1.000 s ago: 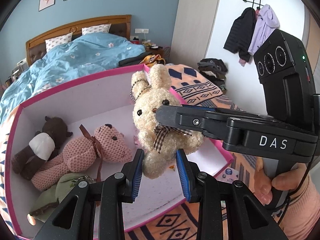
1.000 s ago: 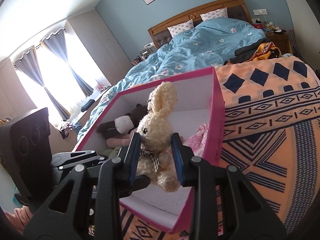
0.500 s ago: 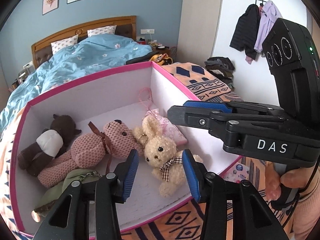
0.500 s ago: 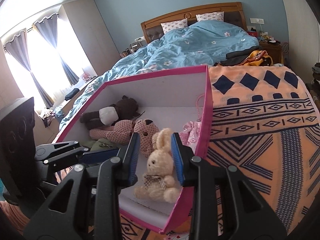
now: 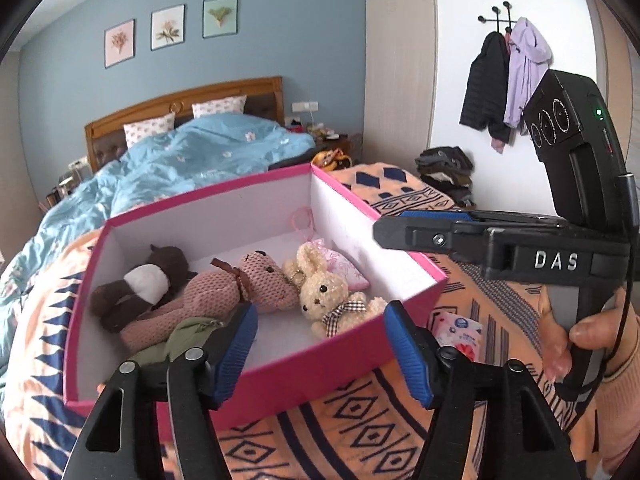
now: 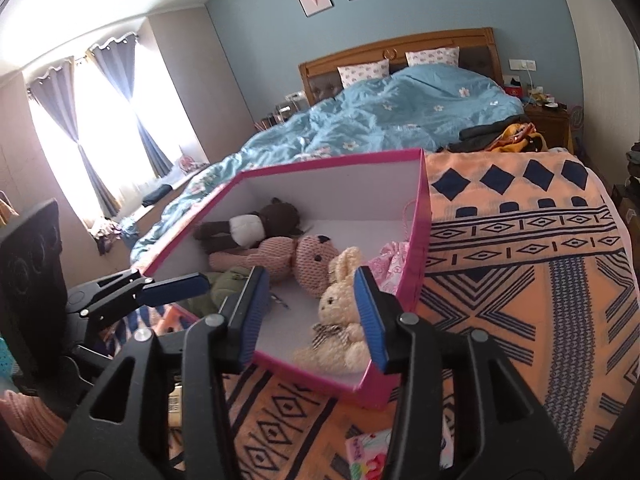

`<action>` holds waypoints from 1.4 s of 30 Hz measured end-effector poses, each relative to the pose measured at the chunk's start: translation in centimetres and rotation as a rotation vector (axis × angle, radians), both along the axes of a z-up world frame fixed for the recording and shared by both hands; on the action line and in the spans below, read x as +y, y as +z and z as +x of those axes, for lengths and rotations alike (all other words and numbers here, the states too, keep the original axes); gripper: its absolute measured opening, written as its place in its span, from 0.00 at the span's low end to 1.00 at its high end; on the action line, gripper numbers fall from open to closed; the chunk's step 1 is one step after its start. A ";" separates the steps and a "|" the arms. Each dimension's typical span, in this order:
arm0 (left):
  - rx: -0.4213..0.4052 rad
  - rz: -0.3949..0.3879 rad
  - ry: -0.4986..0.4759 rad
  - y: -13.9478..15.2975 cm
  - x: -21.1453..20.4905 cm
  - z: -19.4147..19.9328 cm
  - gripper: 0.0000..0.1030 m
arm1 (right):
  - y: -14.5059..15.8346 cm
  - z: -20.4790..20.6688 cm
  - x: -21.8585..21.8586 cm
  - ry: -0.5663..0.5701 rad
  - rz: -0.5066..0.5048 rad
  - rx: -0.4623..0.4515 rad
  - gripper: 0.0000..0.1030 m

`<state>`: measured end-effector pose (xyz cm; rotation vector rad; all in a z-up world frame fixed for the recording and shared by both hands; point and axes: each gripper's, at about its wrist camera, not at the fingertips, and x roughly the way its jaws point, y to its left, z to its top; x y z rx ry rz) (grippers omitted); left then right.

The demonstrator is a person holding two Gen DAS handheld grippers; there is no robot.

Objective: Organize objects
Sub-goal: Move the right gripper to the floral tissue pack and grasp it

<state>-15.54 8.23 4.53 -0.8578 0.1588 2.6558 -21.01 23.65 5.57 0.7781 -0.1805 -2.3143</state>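
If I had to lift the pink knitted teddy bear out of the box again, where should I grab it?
Probably the pink knitted teddy bear's torso, from straight above. It lies flat in the pink cardboard box, its head hemmed in by the cream plush rabbit, while the midsection looks narrow enough for open jaws to span.

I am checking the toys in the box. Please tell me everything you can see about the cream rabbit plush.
The cream rabbit plush is a small fuzzy toy with two long ears, black bead eyes and a brown checked bow at its neck. A metal keychain sits by its head. It lies on its back on the white floor of the pink box, near the front corner. Its head leans against the pink knitted bear. No hand-held gripper touches it.
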 end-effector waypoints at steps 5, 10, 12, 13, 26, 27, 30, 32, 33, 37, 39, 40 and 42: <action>0.023 0.007 -0.010 0.0 0.2 2.2 0.72 | 0.2 1.8 1.1 0.007 -0.013 0.002 0.49; 0.009 0.023 -0.031 -0.7 0.4 3.6 0.73 | -0.6 3.4 2.2 0.005 -0.012 -0.014 0.51; -0.006 0.029 -0.036 -1.3 0.5 4.0 0.73 | -1.4 3.9 2.7 0.001 -0.004 -0.029 0.53; -0.017 0.032 -0.038 -1.7 0.5 4.2 0.73 | -1.9 4.1 2.9 -0.004 0.003 -0.039 0.53; -0.193 0.083 -0.054 -7.1 2.5 4.5 0.73 | -10.0 1.0 7.7 -0.134 0.056 -0.295 0.54; -0.196 0.085 -0.053 -7.2 2.5 4.5 0.73 | -10.3 1.1 7.6 -0.114 0.050 -0.306 0.54; -0.205 0.092 -0.047 -7.4 2.2 4.4 0.73 | -10.5 1.9 6.5 -0.069 0.061 -0.304 0.54; -0.214 0.100 -0.039 -7.6 1.9 4.3 0.73 | -10.5 2.8 5.6 -0.030 0.059 -0.304 0.54; -0.220 0.105 -0.037 -7.7 1.6 4.4 0.73 | -10.5 3.1 5.2 -0.012 0.061 -0.301 0.54; -0.240 0.122 -0.026 -8.4 0.9 4.3 0.72 | -10.9 4.8 3.5 0.058 0.033 -0.314 0.54; -0.255 0.134 -0.018 -8.7 0.6 4.1 0.72 | -11.2 5.2 2.7 0.084 0.038 -0.318 0.54; -0.267 0.143 -0.013 -9.0 0.4 4.0 0.72 | -11.2 5.4 2.4 0.092 0.036 -0.318 0.54; -0.280 0.154 -0.013 -9.4 0.2 4.0 0.70 | -11.0 5.4 2.3 0.096 0.022 -0.320 0.54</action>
